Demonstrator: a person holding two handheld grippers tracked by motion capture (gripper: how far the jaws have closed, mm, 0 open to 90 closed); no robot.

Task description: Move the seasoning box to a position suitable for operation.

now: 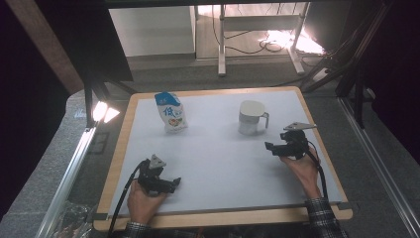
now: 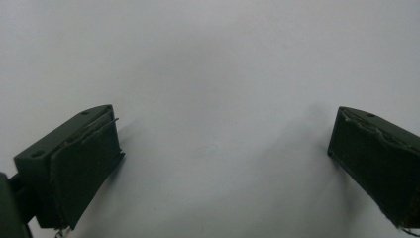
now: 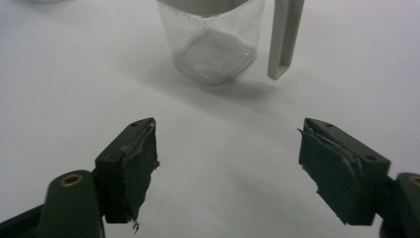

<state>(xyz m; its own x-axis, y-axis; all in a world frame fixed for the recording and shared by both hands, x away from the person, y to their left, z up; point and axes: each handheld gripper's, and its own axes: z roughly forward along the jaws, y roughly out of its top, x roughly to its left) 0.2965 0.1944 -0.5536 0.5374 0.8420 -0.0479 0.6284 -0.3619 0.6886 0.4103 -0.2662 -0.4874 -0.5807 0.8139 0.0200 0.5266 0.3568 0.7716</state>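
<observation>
A clear plastic jug (image 1: 251,118) with a white lid and handle stands at the back right of the white mat; in the right gripper view the jug (image 3: 214,39) is just ahead of the jaws. A blue-and-white snack bag (image 1: 170,112) stands upright at the back left. My right gripper (image 1: 270,147) hovers a little in front of the jug, jaws apart with nothing between them (image 3: 225,163). My left gripper (image 1: 175,184) rests low near the front left edge, its jaws wide over bare mat (image 2: 223,158).
The white mat lies on a wood-edged table (image 1: 119,148). Beyond the far edge are a desk frame (image 1: 222,44) and cables on the floor. A metal rail (image 1: 69,173) runs along the left side.
</observation>
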